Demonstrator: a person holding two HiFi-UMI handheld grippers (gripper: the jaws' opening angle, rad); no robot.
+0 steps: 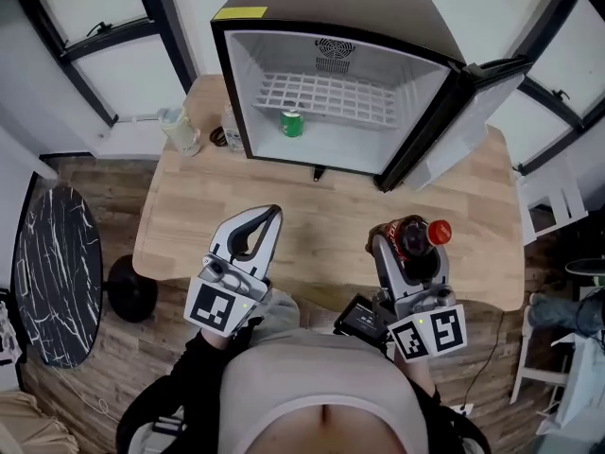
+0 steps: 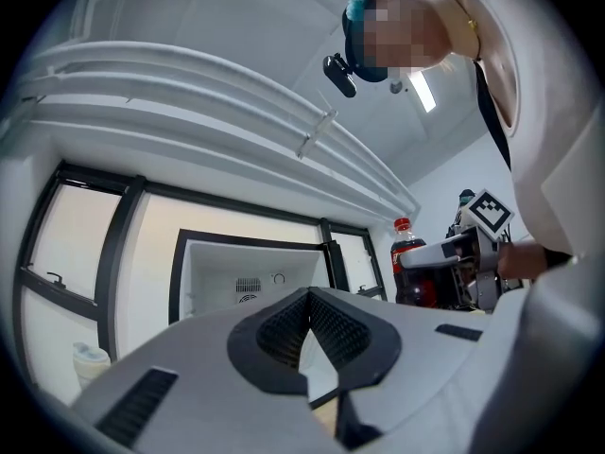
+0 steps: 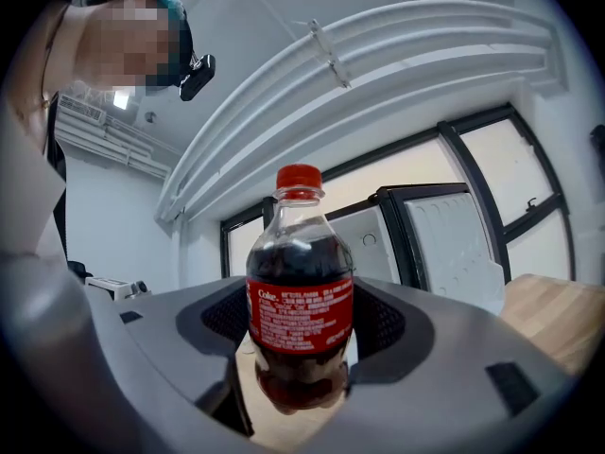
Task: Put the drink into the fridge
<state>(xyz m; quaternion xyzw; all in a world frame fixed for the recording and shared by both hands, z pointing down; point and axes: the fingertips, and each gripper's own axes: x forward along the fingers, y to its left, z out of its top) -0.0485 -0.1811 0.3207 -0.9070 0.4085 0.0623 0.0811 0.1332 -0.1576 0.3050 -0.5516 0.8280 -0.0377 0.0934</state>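
A cola bottle (image 1: pixel 412 239) with a red cap and red label (image 3: pixel 300 312) is clamped between the jaws of my right gripper (image 1: pixel 406 242), which is shut on its middle and holds it above the table's near edge. The small black fridge (image 1: pixel 326 83) stands open on the wooden table (image 1: pixel 312 225), with a green can (image 1: pixel 292 122) on its floor below a white wire shelf. My left gripper (image 1: pixel 271 218) hovers over the table's near left part, its jaws shut with nothing between them (image 2: pixel 310 299). The left gripper view also shows the held bottle (image 2: pixel 408 270).
The fridge door (image 1: pixel 468 121) swings open to the right. A plastic cup (image 1: pixel 180 129) and a small clear bottle (image 1: pixel 232 127) stand left of the fridge. A round dark marble table (image 1: pixel 52 272) stands to the left, and white furniture (image 1: pixel 553 206) to the right.
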